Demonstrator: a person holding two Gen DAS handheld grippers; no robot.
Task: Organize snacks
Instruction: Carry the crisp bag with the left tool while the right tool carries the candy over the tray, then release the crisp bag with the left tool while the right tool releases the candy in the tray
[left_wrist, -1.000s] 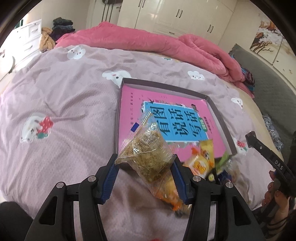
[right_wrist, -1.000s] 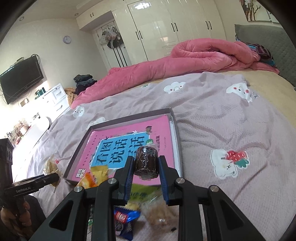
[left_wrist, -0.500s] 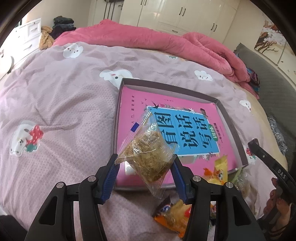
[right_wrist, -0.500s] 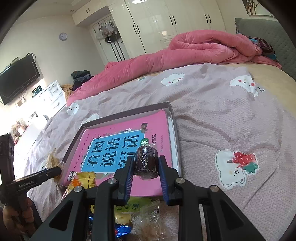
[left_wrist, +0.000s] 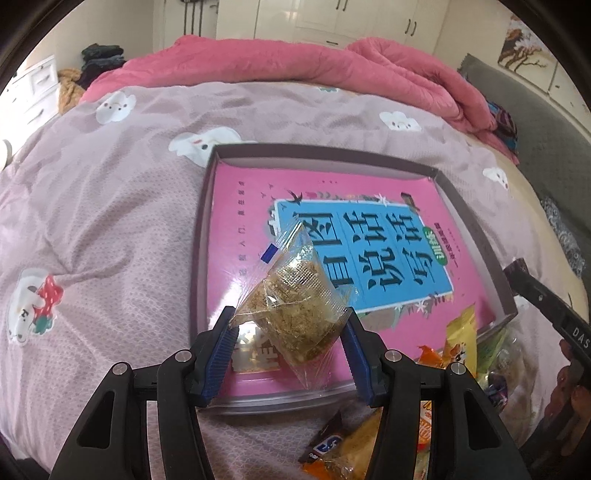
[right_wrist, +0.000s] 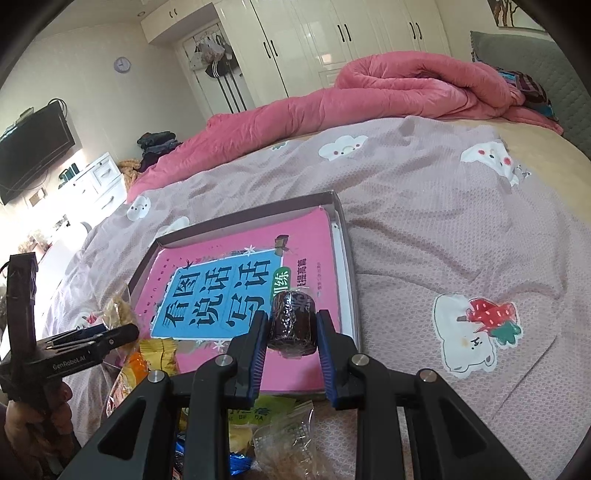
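Note:
My left gripper (left_wrist: 290, 334) is shut on a clear packet of golden-brown snack (left_wrist: 295, 306) and holds it over the near left part of a grey tray (left_wrist: 321, 157). The tray holds a pink and blue book (left_wrist: 369, 258). My right gripper (right_wrist: 291, 328) is shut on a small dark wrapped cake (right_wrist: 291, 323), held over the near right part of the same tray (right_wrist: 345, 229) and its book (right_wrist: 229, 291). The left gripper also shows in the right wrist view (right_wrist: 110, 338), low at the left.
A heap of loose snack packets (left_wrist: 436, 387) lies on the mauve bedspread (left_wrist: 110, 240) at the tray's near edge; it also shows in the right wrist view (right_wrist: 155, 354). A pink duvet (right_wrist: 388, 92) is piled at the far side. White wardrobes and a dresser stand beyond.
Both grippers have moved forward over the tray, each keeping its snack. The snack heap has dropped lower in both views.

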